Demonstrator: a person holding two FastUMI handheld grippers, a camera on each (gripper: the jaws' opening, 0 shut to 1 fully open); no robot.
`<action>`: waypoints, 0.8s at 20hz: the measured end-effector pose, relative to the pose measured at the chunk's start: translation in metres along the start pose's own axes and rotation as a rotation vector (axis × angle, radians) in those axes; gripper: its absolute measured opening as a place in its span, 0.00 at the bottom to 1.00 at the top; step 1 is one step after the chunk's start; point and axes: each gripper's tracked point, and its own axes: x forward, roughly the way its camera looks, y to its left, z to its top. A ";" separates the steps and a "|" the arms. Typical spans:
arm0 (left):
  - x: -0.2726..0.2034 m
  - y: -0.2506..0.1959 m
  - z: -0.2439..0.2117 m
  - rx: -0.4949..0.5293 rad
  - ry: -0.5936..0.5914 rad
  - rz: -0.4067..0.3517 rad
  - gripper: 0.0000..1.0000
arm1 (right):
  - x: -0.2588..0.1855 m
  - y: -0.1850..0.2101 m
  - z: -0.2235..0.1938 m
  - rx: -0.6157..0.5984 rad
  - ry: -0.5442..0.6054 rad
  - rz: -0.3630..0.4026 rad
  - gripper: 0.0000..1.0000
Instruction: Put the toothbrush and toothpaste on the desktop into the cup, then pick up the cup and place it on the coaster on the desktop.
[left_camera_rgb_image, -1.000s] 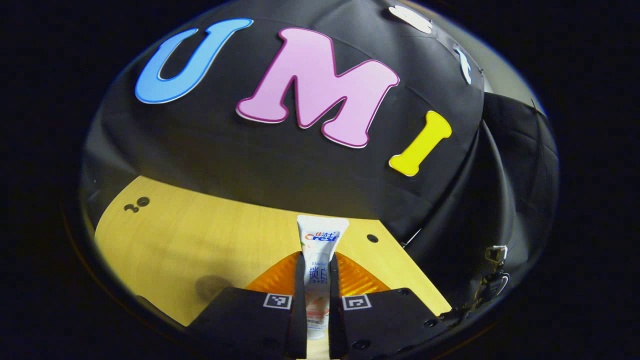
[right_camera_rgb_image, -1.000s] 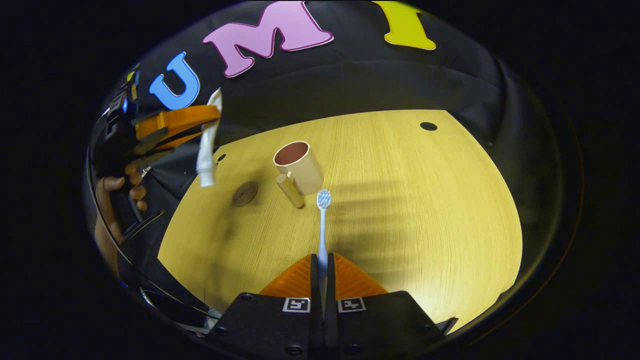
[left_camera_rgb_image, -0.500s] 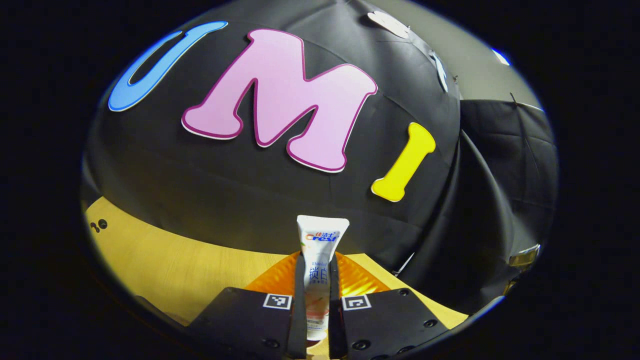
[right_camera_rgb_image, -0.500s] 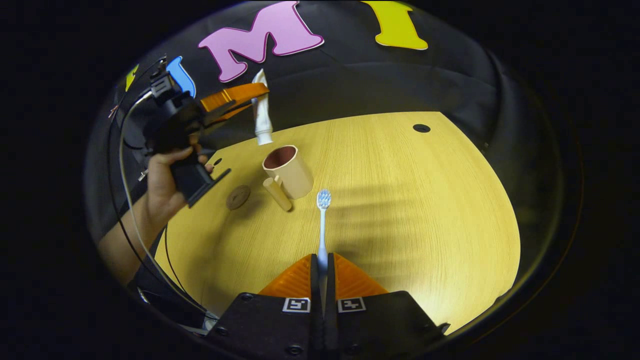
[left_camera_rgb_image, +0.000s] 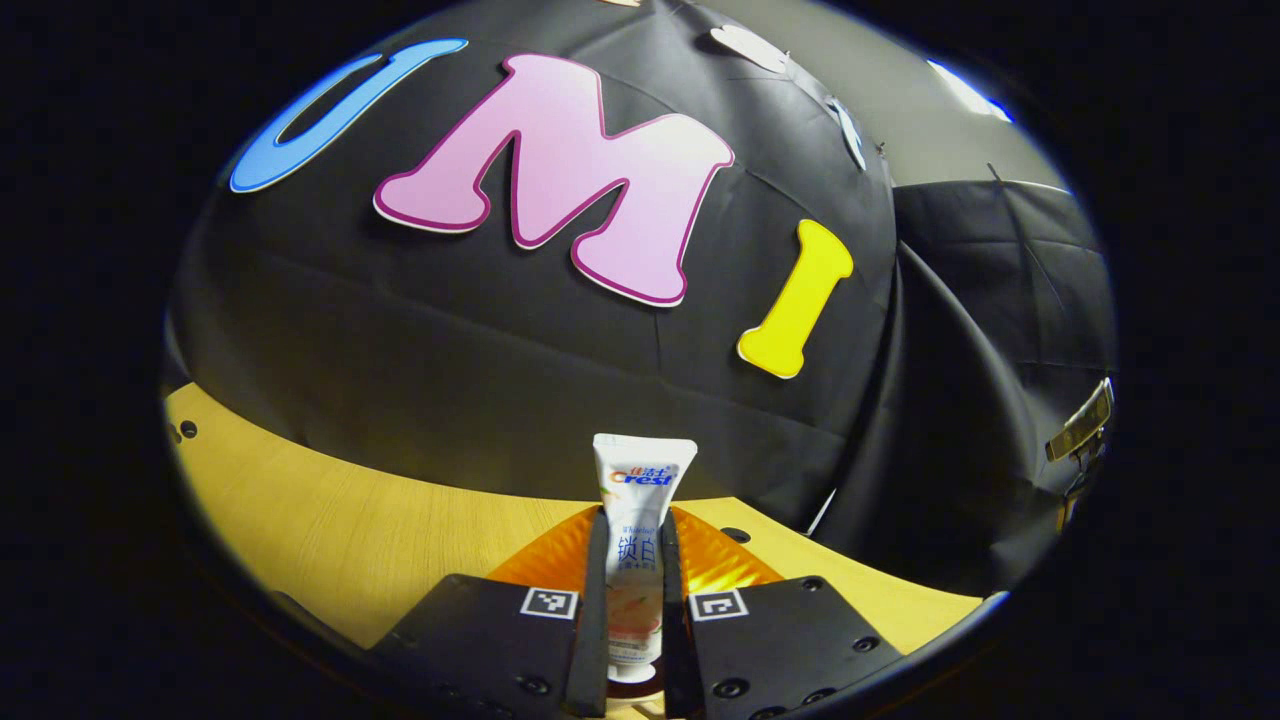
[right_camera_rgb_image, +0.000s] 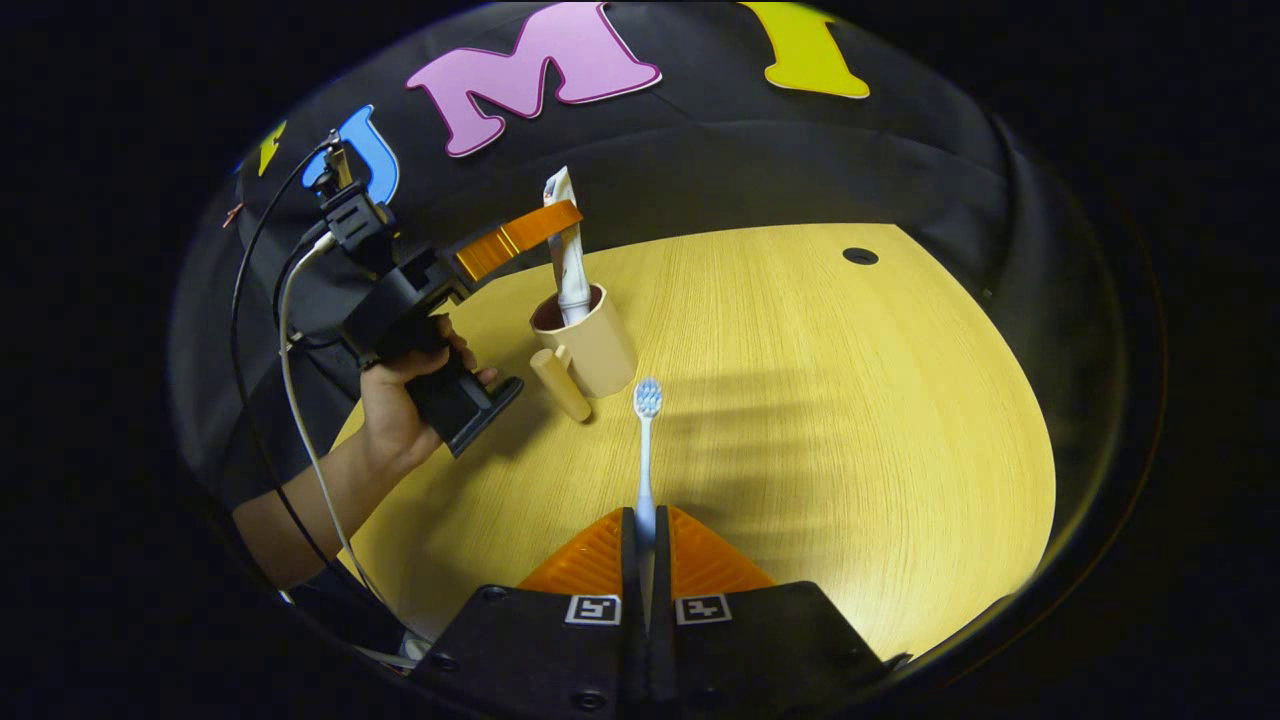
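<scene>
Right gripper view: right gripper (right_camera_rgb_image: 647, 525) clamped tight on the toothbrush (right_camera_rgb_image: 646, 450), both fingers pinching the handle end, no visible gap. Brush is thin plastic w/ pale translucent stem and a small oval bristle head; it sticks straight fwd, held above the desktop (right_camera_rgb_image: 850, 420), head just short of the cup (right_camera_rgb_image: 590, 345). Desktop is light wood-grain laminate w/ a round dark hole (right_camera_rgb_image: 859, 256) near the far edge. Cup is a smooth matte beige cylinder, darker reddish inside, w/ a stubby cylindrical handle (right_camera_rgb_image: 561, 383) jutting from its near side; stands upright. Same view: left gripper (right_camera_rgb_image: 560, 225), held in a hand (right_camera_rgb_image: 405, 395), comes in from the left w/ ribbed fingers closed on the toothpaste (right_camera_rgb_image: 570, 265). Tube hangs roughly vertical, cap end down inside the cup mouth, flat crimped end up. Can't tell if the cap touches the cup bottom. Cable (right_camera_rgb_image: 290, 330) trails off the gripper body.

Left gripper view: left gripper (left_camera_rgb_image: 634, 560) fingers press both sides of the toothpaste (left_camera_rgb_image: 640, 530), a soft glossy white tube w/ printed label, flat wide crimp at top. Desktop (left_camera_rgb_image: 380, 520) below.
</scene>
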 end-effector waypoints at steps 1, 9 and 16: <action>-0.002 0.002 -0.005 0.012 0.004 0.005 0.29 | 0.003 0.001 0.002 -0.001 -0.007 -0.001 0.05; -0.028 0.012 0.004 0.022 0.005 0.059 0.93 | 0.016 0.020 0.036 0.013 -0.089 0.035 0.05; -0.102 0.040 0.077 -0.005 -0.093 0.191 0.97 | 0.020 0.051 0.112 -0.015 -0.253 0.099 0.05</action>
